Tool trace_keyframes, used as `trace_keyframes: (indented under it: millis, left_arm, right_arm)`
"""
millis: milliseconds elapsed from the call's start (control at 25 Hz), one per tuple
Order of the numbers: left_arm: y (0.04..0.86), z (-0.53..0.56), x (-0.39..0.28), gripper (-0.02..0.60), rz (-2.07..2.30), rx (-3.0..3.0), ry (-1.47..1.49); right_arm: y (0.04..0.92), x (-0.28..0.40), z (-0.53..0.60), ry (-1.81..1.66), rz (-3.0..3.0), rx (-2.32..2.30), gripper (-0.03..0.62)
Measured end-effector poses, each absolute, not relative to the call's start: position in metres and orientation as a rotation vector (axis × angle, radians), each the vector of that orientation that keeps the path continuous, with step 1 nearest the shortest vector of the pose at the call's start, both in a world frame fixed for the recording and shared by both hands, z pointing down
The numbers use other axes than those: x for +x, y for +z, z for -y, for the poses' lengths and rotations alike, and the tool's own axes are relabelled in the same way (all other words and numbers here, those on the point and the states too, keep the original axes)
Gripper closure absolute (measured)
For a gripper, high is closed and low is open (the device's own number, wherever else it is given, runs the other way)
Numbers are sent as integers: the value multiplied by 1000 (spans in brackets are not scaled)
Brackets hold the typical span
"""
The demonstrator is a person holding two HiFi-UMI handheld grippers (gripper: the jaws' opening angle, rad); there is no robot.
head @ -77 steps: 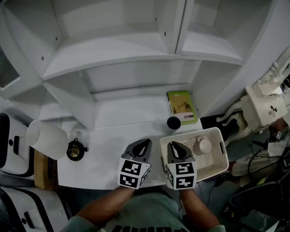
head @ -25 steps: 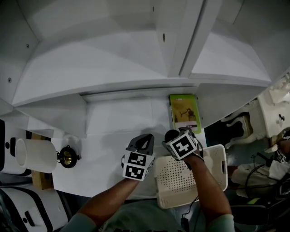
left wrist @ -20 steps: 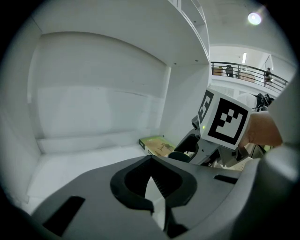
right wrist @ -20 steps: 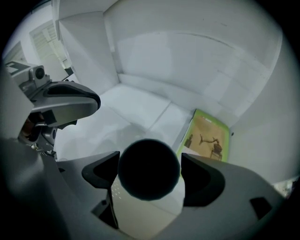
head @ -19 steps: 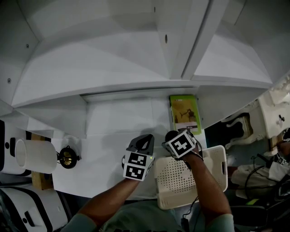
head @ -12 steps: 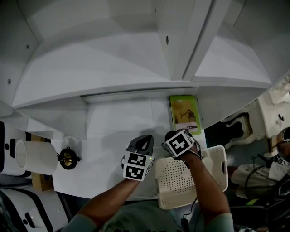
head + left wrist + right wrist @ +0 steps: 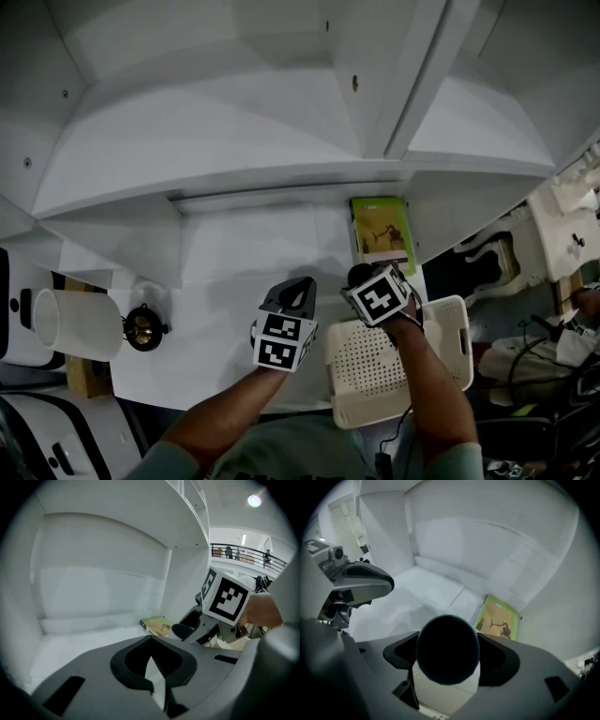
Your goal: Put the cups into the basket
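Right gripper (image 7: 364, 279), three seconds ago low over the basket (image 7: 452, 339), now reached to its far left corner, jaws clamped around the dark-mouthed cup (image 7: 447, 648) near the green book (image 7: 382, 225), forearm across the basket, left gripper (image 7: 296, 291) alongside over the table (image 7: 225, 272), jaws together, empty.

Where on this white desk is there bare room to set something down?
Bare desk lies between the small black object and the left tongs, back to the wall. The right is crowded: green book, dark cup in the right tongs, basket.
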State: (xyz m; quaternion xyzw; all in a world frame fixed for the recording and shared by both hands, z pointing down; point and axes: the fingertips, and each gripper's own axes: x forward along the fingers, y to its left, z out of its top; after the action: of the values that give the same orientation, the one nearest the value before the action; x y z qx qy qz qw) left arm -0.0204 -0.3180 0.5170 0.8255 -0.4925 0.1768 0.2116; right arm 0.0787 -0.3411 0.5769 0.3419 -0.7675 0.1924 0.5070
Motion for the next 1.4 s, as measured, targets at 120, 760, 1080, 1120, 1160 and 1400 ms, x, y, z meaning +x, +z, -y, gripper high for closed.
trace_keyframes:
  millis: [120, 760, 1080, 1120, 1160, 1400]
  left_arm:
    - [513, 316, -21, 575, 1365, 2302, 484]
    - [466, 280, -1, 574, 1284, 2440, 417]
    - [440, 241, 23, 575, 1200, 2537, 385]
    - [440, 236, 27, 574, 1188, 2546, 387]
    - [440, 230, 30, 575, 1176, 2553, 392]
    - [444, 198, 59, 575, 1082, 2601, 428]
  right_arm:
    - [561, 80, 335, 477, 1865, 858, 212]
    - [450, 82, 279, 343, 1999, 1068, 212]
    - [425, 111, 227, 303, 1972, 1161, 212]
    - [426, 115, 220, 314, 1964, 1167, 212]
    - [428, 118, 212, 332, 1956, 1173, 212]
    - [454, 147, 171, 424, 1891, 1184, 212]
